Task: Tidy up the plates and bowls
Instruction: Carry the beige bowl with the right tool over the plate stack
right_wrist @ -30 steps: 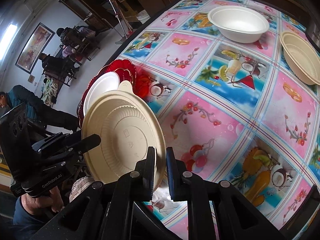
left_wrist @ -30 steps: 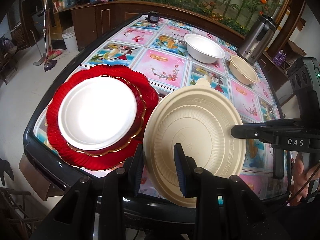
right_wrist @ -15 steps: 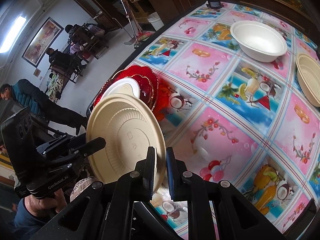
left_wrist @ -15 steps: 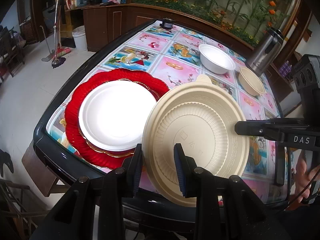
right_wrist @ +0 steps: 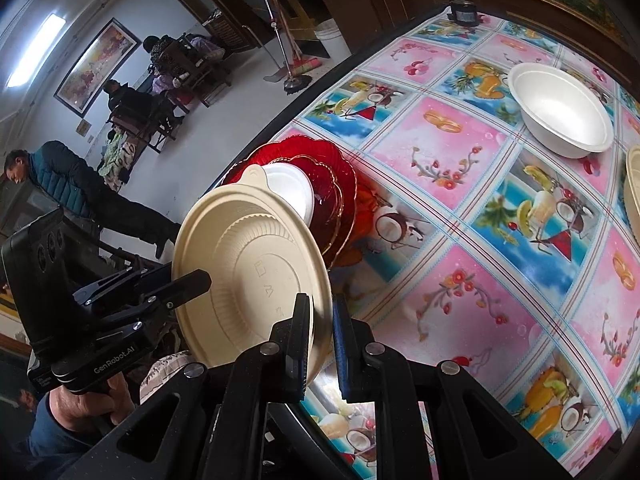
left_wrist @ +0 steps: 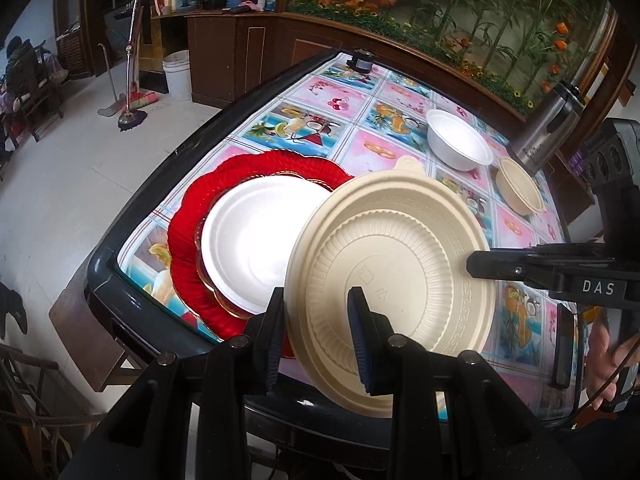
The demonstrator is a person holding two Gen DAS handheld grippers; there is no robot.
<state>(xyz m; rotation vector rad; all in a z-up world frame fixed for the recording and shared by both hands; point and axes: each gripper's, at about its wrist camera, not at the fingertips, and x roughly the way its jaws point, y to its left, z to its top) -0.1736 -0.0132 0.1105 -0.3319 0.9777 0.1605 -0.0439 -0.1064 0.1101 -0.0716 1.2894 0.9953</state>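
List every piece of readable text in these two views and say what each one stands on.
"DAS": on the body of the right gripper, seen from the left wrist.
"GenRobot.AI": on the body of the left gripper, seen from the right wrist.
Embossed marks at the centre of the beige plate: too faint to read.
Label on the steel thermos: too small to read.
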